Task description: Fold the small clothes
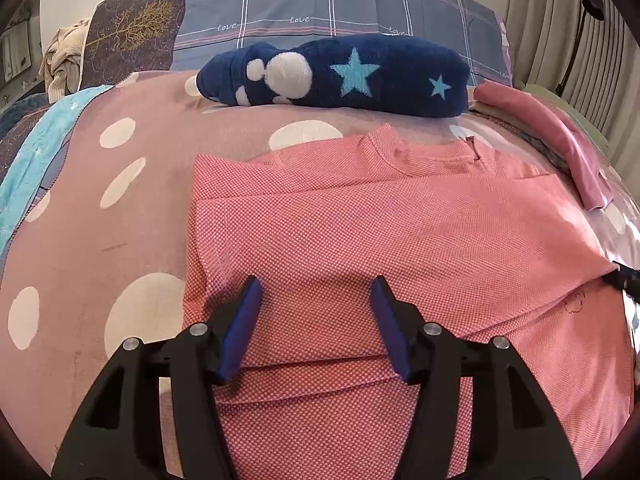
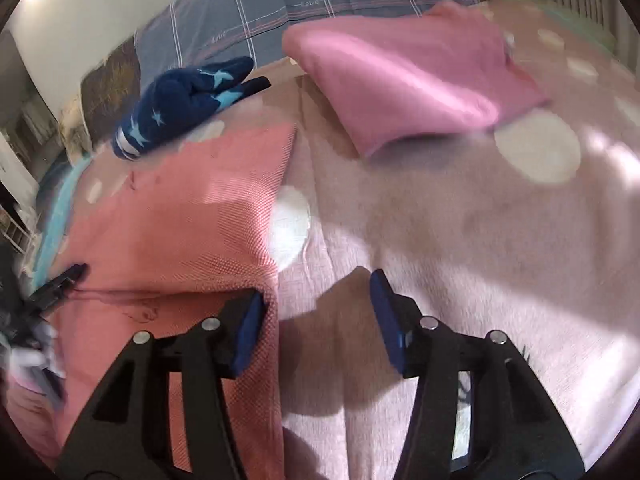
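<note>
A coral-pink knit shirt (image 1: 360,232) lies flat on the bed with its sides folded in and its collar at the far end. My left gripper (image 1: 316,292) is open and empty, hovering over the shirt's lower middle. In the right wrist view the same shirt (image 2: 180,220) lies at the left. My right gripper (image 2: 316,288) is open and empty over the shirt's right edge, its left finger (image 2: 248,328) above the cloth and its right finger (image 2: 388,320) above the bedspread. The right gripper's tip (image 1: 624,280) shows at the shirt's right edge. The left gripper's tip (image 2: 60,284) shows at the left.
The bed has a pink bedspread with white dots (image 1: 100,240). A folded navy fleece with stars (image 1: 340,76) lies beyond the collar. A folded pink garment (image 2: 412,80) lies at the far right. Plaid pillows (image 1: 340,0) stand behind. A turquoise cloth (image 1: 36,152) lies at the left.
</note>
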Action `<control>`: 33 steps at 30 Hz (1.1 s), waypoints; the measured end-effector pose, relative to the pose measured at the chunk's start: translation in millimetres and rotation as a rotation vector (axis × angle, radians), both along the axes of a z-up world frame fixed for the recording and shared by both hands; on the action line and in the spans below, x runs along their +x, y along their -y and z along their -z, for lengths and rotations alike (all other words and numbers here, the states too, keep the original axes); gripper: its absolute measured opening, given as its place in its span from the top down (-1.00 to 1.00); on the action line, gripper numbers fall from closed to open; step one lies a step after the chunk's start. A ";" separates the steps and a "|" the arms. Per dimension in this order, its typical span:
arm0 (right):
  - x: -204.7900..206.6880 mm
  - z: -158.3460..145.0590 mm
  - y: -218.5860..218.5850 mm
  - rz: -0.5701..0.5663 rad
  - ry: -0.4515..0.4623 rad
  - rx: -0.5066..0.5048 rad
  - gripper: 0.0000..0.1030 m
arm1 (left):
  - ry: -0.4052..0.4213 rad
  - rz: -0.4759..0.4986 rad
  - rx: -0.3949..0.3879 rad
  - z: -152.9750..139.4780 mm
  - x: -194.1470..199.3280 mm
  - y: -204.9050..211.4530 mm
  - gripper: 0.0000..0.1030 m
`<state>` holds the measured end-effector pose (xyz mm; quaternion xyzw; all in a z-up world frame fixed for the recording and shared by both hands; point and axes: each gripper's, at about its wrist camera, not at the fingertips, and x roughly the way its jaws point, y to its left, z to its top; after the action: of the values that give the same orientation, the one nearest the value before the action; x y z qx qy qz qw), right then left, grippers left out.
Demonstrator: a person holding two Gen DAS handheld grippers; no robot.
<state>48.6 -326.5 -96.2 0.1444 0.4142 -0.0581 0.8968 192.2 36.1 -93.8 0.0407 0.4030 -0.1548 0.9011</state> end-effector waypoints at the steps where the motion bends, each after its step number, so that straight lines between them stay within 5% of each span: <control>1: -2.9 -1.6 -10.5 -0.027 -0.009 -0.063 -0.06 | 0.000 0.000 -0.001 -0.1 -0.1 -0.1 -0.14; 3: -9.0 -6.0 -18.4 -0.072 -0.016 -0.072 -0.11 | 0.001 0.000 0.002 -0.1 0.0 0.2 -0.14; 8: 0.9 -34.2 11.1 -0.104 0.085 0.256 -0.11 | 0.002 0.001 0.008 0.4 0.1 1.2 -0.16; 15: 111.7 -15.3 38.0 0.011 0.012 0.308 -0.14 | -0.002 0.001 -0.009 0.7 0.6 0.6 -0.16; 16: 122.2 -9.4 34.2 -0.004 0.002 0.316 0.12 | -0.002 0.001 -0.010 0.8 0.7 0.3 -0.16; 17: 132.1 -5.0 22.0 -0.064 -0.007 0.317 0.91 | -0.003 0.001 -0.012 0.9 0.9 0.2 -0.16; 18: 134.5 -7.1 9.9 -0.088 -0.012 0.248 0.94 | -0.005 0.002 -0.018 1.1 1.5 -0.2 -0.17; 20: 139.8 -16.6 -15.2 -0.091 0.023 -0.063 0.94 | -0.009 0.003 -0.025 1.5 2.2 -1.1 -0.17; 21: 142.4 -12.3 -17.3 -0.081 0.012 -0.134 0.94 | -0.009 0.003 -0.026 1.5 2.2 -1.1 -0.18; 25: 141.3 3.3 2.6 -0.042 0.003 -0.040 0.81 | -0.010 0.004 -0.033 1.4 2.0 -1.7 -0.18; 29: 120.4 -16.2 -9.8 -0.007 0.014 -0.153 0.51 | -0.007 0.003 -0.039 0.9 0.6 -1.5 -0.18; 33: 63.7 -36.2 -21.4 -0.156 0.087 0.017 0.51 | -0.014 0.018 -0.073 -0.4 0.8 -5.1 -0.30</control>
<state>112.3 -305.1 -60.0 0.1216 0.3853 0.0220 0.9145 193.0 41.2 -93.4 0.0103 0.4030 -0.1776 0.8977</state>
